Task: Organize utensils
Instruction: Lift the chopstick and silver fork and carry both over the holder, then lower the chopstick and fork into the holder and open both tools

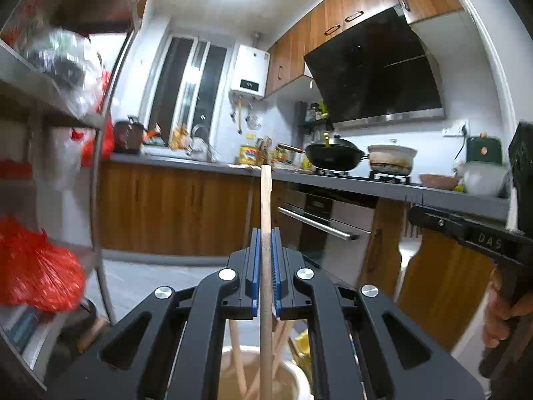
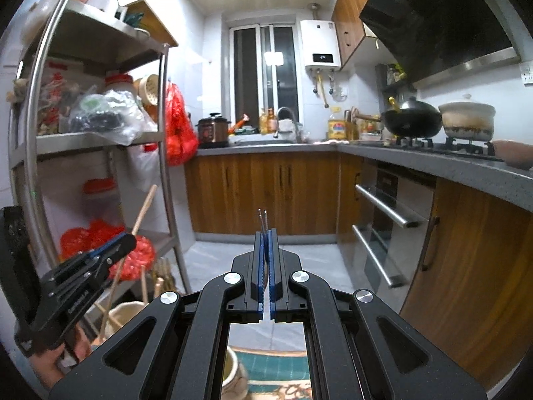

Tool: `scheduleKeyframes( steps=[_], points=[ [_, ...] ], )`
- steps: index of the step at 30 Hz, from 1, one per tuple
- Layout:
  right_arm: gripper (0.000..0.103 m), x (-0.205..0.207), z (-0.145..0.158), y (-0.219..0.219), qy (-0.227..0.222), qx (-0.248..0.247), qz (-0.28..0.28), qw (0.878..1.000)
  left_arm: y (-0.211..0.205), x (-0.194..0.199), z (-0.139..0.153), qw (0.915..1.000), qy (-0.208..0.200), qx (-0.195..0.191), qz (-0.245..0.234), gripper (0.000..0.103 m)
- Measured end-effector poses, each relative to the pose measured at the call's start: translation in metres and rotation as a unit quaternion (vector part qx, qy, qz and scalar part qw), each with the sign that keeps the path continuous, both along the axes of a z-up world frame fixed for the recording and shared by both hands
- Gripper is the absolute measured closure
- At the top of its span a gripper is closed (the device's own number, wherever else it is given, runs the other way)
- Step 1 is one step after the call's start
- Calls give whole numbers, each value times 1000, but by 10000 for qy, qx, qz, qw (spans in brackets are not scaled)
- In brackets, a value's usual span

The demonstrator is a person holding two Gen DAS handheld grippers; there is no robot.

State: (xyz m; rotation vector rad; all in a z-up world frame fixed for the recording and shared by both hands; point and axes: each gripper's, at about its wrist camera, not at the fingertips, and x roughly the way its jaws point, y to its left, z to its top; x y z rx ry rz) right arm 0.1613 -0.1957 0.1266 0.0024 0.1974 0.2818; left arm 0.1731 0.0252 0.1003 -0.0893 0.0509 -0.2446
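Observation:
In the left wrist view my left gripper (image 1: 266, 235) is shut on a long wooden stick (image 1: 266, 196) that stands upright between the blue pads. Below it sits a beige holder (image 1: 293, 380) with several wooden utensils. The right wrist view shows the same gripper (image 2: 131, 238) at the left, with the stick (image 2: 145, 206) slanting up over the holder (image 2: 125, 311). My right gripper (image 2: 266, 233) is shut on two thin metal rods (image 2: 263, 218), whose tips poke past its pads. It also shows at the right of the left wrist view (image 1: 413, 211).
A steel shelf rack (image 2: 165, 166) with red bags (image 2: 178, 130) stands at the left. The counter (image 2: 433, 163) carries a black wok (image 2: 413, 120) and a white pot (image 2: 468, 116). A small ceramic jar (image 2: 233, 376) sits on a patterned mat (image 2: 279, 366) below. A hand (image 1: 499, 313) holds the right gripper.

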Motion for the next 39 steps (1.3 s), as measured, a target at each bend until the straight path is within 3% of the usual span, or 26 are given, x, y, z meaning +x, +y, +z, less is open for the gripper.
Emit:
scheduleKeyframes(
  steps=[10, 17, 26, 32, 37, 39],
  points=[
    [100, 11, -23, 12, 10, -246, -83, 9997, -18, 10, -7, 9972, -291, 504, 463, 97],
    [100, 14, -38, 19, 92, -413, 60, 9991, -19, -3, -14, 9965, -233, 713, 356, 97],
    [100, 7, -62, 26, 247, -617, 329, 9972, -16, -38, -30, 9909, 294, 1266, 348, 97],
    [99, 16, -70, 25, 630, -494, 283, 9964, -16, -30, -42, 9878, 780, 1308, 326, 97],
    [99, 20, -73, 24, 805, -419, 295, 9954, -13, -28, -45, 9875, 865, 1283, 295, 97],
    [90, 18, -73, 22, 803, -403, 272, 9956, -12, -29, -43, 9877, 840, 1285, 297, 96]
  ],
)
